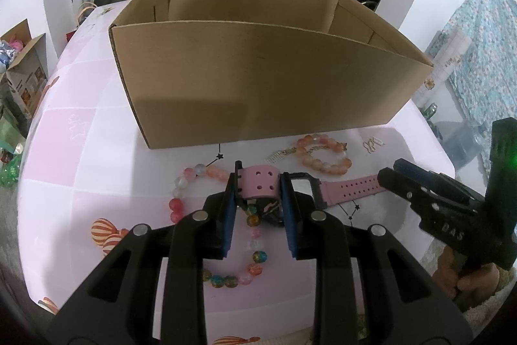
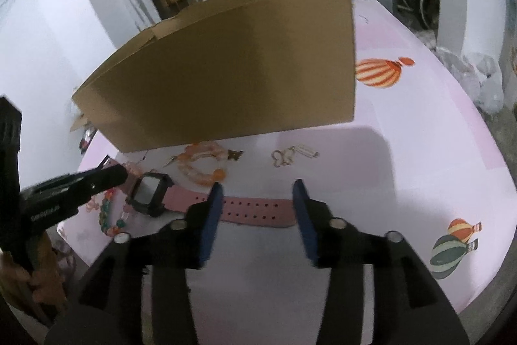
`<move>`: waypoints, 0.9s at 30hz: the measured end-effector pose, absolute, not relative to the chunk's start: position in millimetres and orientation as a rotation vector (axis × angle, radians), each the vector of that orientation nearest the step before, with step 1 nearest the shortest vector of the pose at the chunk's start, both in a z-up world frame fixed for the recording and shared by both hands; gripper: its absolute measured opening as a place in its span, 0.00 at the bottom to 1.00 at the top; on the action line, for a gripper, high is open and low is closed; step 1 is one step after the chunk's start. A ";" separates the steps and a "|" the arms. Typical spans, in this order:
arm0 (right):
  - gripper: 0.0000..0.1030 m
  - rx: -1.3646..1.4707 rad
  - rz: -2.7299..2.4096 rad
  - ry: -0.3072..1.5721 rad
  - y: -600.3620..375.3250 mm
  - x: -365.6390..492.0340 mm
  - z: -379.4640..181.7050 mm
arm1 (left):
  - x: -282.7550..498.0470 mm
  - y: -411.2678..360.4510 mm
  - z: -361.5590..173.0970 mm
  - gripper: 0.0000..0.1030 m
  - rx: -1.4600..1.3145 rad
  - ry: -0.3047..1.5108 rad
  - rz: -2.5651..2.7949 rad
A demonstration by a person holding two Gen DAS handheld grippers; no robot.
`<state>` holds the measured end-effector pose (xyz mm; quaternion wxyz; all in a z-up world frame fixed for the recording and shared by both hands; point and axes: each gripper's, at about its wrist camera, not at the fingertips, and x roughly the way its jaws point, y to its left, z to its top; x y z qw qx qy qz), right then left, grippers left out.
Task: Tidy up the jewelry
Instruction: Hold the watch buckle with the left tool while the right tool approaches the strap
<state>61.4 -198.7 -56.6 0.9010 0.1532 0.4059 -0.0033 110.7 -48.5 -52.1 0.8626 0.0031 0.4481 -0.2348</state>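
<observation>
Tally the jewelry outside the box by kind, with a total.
Watch: 1
Bead bracelets: 3 (orange, pink, multicolour)
Silver clips: 2, as far as I can tell
Rhinestone piece: 1
Total: 7
Box interior is hidden.

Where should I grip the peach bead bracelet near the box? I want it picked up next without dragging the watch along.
Grip the peach bead bracelet on its right arc, the side away from the gold chain piece. Come from above, one finger inside the ring and one outside. It lies flat as an open loop, apart from the pink watch, so a top-down pinch across the bead strand should lift it alone.
</observation>
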 end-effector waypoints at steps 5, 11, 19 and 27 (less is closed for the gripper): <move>0.51 0.165 0.082 0.883 -193.6 63.9 -55.5 | 110.8 -48.2 -52.0 0.24 0.005 0.941 -0.493; 0.51 -0.048 0.225 0.956 -194.0 69.9 -65.3 | 110.7 -50.0 -52.1 0.25 0.009 0.939 -0.500; 0.37 -0.143 0.344 1.007 -192.9 84.1 -62.4 | 109.3 -48.8 -51.6 0.25 0.010 0.935 -0.488; 0.28 -0.144 0.325 1.009 -183.7 92.5 -57.8 | 108.2 -45.3 -51.8 0.24 -0.001 0.934 -0.481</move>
